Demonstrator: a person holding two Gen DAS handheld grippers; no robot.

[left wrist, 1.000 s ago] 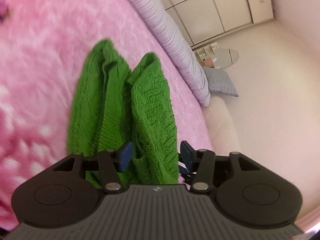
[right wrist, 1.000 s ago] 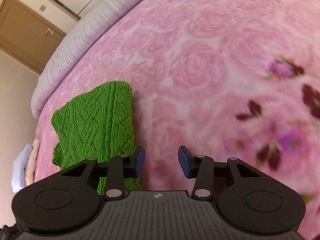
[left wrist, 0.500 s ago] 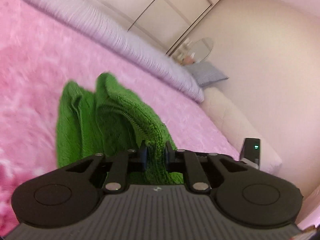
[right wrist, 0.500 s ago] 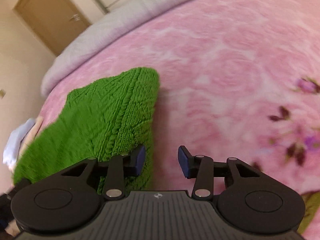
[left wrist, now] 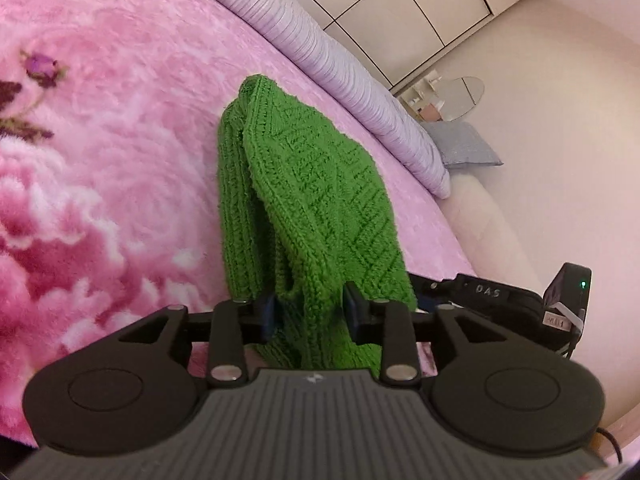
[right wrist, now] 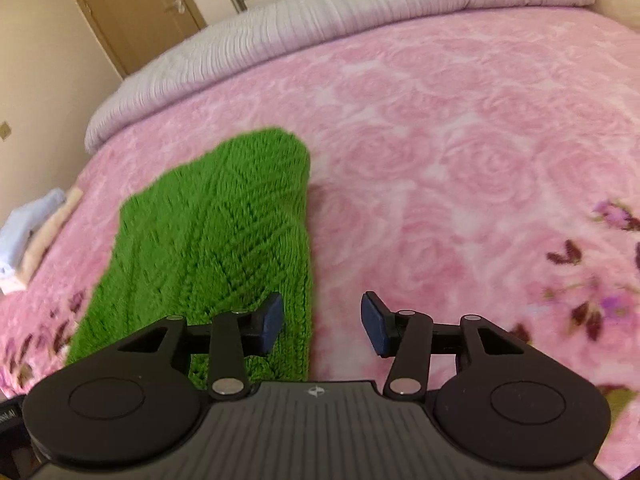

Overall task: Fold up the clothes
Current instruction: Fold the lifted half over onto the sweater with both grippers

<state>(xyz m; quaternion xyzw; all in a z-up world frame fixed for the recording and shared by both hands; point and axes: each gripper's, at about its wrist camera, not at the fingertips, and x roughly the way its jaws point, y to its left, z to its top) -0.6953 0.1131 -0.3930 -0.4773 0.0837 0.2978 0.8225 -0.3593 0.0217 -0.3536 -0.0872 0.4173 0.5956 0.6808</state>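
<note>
Your left hand-held gripper (left wrist: 309, 312) is opening, a fold of the green sweater (left wrist: 308, 200) between its blue pads but no longer pinched. The sweater lies on the bed's pink blanket (left wrist: 100, 160). Your right hand-held gripper (right wrist: 322, 322), also opening, hangs empty over the sweater's edge (right wrist: 208, 240).

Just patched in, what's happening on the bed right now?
A person with two handheld claws is folding a green cable-knit sweater on a pink rose-patterned blanket. The left claw has the sweater's near edge between its jaws, which are opening. The right claw is beside the sweater, its jaws opening, nothing between them.
</note>
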